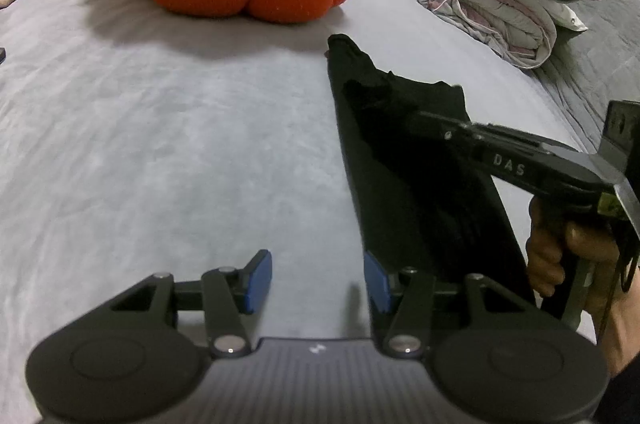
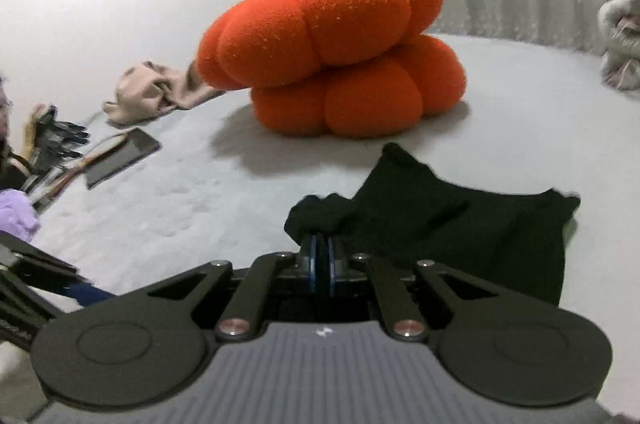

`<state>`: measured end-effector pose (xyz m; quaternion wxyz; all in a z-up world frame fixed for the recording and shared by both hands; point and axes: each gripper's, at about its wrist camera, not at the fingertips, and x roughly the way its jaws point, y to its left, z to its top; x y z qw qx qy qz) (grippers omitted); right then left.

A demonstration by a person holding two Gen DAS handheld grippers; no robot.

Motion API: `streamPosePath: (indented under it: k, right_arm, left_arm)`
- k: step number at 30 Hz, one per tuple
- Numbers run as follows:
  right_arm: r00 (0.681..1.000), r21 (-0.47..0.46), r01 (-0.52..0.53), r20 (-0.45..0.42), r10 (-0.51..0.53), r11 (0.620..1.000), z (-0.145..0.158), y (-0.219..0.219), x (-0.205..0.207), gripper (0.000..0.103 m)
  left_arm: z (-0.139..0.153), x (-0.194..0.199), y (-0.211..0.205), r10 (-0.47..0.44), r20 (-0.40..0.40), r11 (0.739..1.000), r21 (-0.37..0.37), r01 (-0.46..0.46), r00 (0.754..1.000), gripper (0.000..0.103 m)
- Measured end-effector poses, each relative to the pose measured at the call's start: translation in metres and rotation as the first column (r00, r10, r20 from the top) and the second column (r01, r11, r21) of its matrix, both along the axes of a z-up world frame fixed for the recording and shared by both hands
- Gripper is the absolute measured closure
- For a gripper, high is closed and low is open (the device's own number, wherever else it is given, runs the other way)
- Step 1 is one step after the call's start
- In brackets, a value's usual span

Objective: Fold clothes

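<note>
A black folded fabric garment [image 2: 452,224] lies on the pale grey bed sheet [image 1: 168,127], in front of a big orange knitted pumpkin-shaped cushion [image 2: 332,59] and well apart from it. The right claw [image 2: 323,264] is clenched on a bunched corner of the black garment at its left end, the blue pads pressed together with the cloth between them; in the left wrist view a hand [image 1: 560,256] grips this tool's handle. The left claw [image 1: 318,280] is released, its blue pads [image 1: 258,280] standing apart over bare sheet, with the right-hand pad just beside the near straight edge of the garment; nothing sits between them. A crumpled beige cloth [image 2: 152,91] lies to the left of the cushion, touching it, and a dark flat tablet [image 2: 120,155] lies nearer on the sheet. A rolled grey and mauve quilt [image 1: 492,3] sits at the far right of the bed.
</note>
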<state>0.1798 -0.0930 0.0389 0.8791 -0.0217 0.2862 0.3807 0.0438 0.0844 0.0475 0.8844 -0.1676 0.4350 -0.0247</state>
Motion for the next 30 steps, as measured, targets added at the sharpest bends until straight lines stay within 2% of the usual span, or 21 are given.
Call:
streamPosePath:
  k: [3, 5, 6, 7, 9, 11, 14, 16, 17, 20, 23, 24, 25, 27, 30]
  right_arm:
    - [0.999, -0.107, -0.006, -0.039, 0.002, 0.994, -0.016, 0.011, 0.007, 0.086]
    - [0.999, -0.155, -0.007, -0.033, 0.001, 0.988, -0.024, 0.016, 0.006, 0.083]
    - [1.000, -0.147, -0.013, -0.028, 0.009, 0.989, -0.022, 0.015, 0.003, 0.070]
    - [0.999, -0.131, -0.022, -0.026, 0.019, 0.991, -0.019, 0.012, 0.000, 0.051]
    - [0.999, -0.091, -0.036, -0.001, 0.036, 0.995, -0.007, 0.003, -0.004, 0.048]
    - [1.000, -0.080, 0.008, 0.027, -0.006, 0.997, 0.005, -0.011, -0.001, 0.048]
    - [0.976, -0.098, 0.216, 0.006, -0.217, 0.971, 0.011, -0.040, 0.025, 0.050]
    - [0.938, -0.060, 0.334, -0.077, -0.338, 0.941, 0.006, -0.064, 0.048, 0.063]
    - [0.919, -0.042, 0.376, -0.115, -0.378, 0.926, 0.003, -0.073, 0.059, 0.063]
    - [0.886, -0.014, 0.440, -0.157, -0.437, 0.898, -0.003, -0.084, 0.079, 0.063]
    - [0.871, -0.039, 0.469, -0.142, -0.470, 0.882, -0.007, -0.081, 0.091, 0.063]
    - [0.873, -0.061, 0.467, -0.128, -0.471, 0.882, -0.009, -0.079, 0.093, 0.071]
    - [0.878, -0.094, 0.456, -0.113, -0.465, 0.885, -0.012, -0.076, 0.096, 0.101]
    - [0.882, -0.126, 0.457, -0.066, -0.467, 0.880, -0.012, -0.074, 0.095, 0.099]
    - [0.883, -0.042, 0.468, -0.022, -0.469, 0.883, -0.009, -0.086, 0.089, 0.099]
  left_arm:
    - [-0.001, 0.001, 0.000, 0.001, -0.002, 1.000, 0.005, -0.001, 1.000, 0.051]
    - [0.000, 0.001, 0.000, 0.002, -0.003, 1.000, 0.002, -0.002, 1.000, 0.051]
    - [0.000, 0.001, 0.000, 0.002, -0.003, 1.000, 0.001, -0.002, 1.000, 0.051]
    - [0.000, 0.001, 0.000, 0.001, -0.004, 1.000, 0.000, -0.001, 1.000, 0.051]
    - [0.000, 0.001, 0.001, 0.000, -0.004, 1.000, -0.001, 0.000, 1.000, 0.051]
    - [0.000, 0.001, 0.001, 0.001, -0.003, 1.000, 0.001, -0.001, 1.000, 0.051]
    - [-0.001, 0.002, -0.001, -0.001, -0.003, 1.000, 0.011, 0.001, 1.000, 0.051]
    - [-0.001, 0.002, -0.003, -0.005, -0.004, 1.000, 0.017, 0.005, 1.000, 0.051]
    - [-0.002, 0.003, -0.004, -0.008, -0.004, 1.000, 0.019, 0.008, 1.000, 0.051]
    - [-0.004, 0.004, -0.005, -0.014, -0.009, 1.000, 0.028, 0.014, 1.000, 0.051]
    - [-0.005, 0.005, -0.006, -0.015, -0.012, 0.999, 0.034, 0.016, 1.000, 0.051]
    - [-0.005, 0.005, -0.007, -0.016, -0.011, 0.999, 0.036, 0.016, 1.000, 0.051]
    - [-0.005, 0.005, -0.007, -0.016, -0.011, 0.999, 0.036, 0.016, 1.000, 0.051]
    - [-0.005, 0.005, -0.006, -0.016, -0.010, 0.999, 0.036, 0.016, 1.000, 0.051]
    - [-0.005, 0.005, -0.007, -0.017, -0.009, 0.999, 0.038, 0.017, 1.000, 0.051]
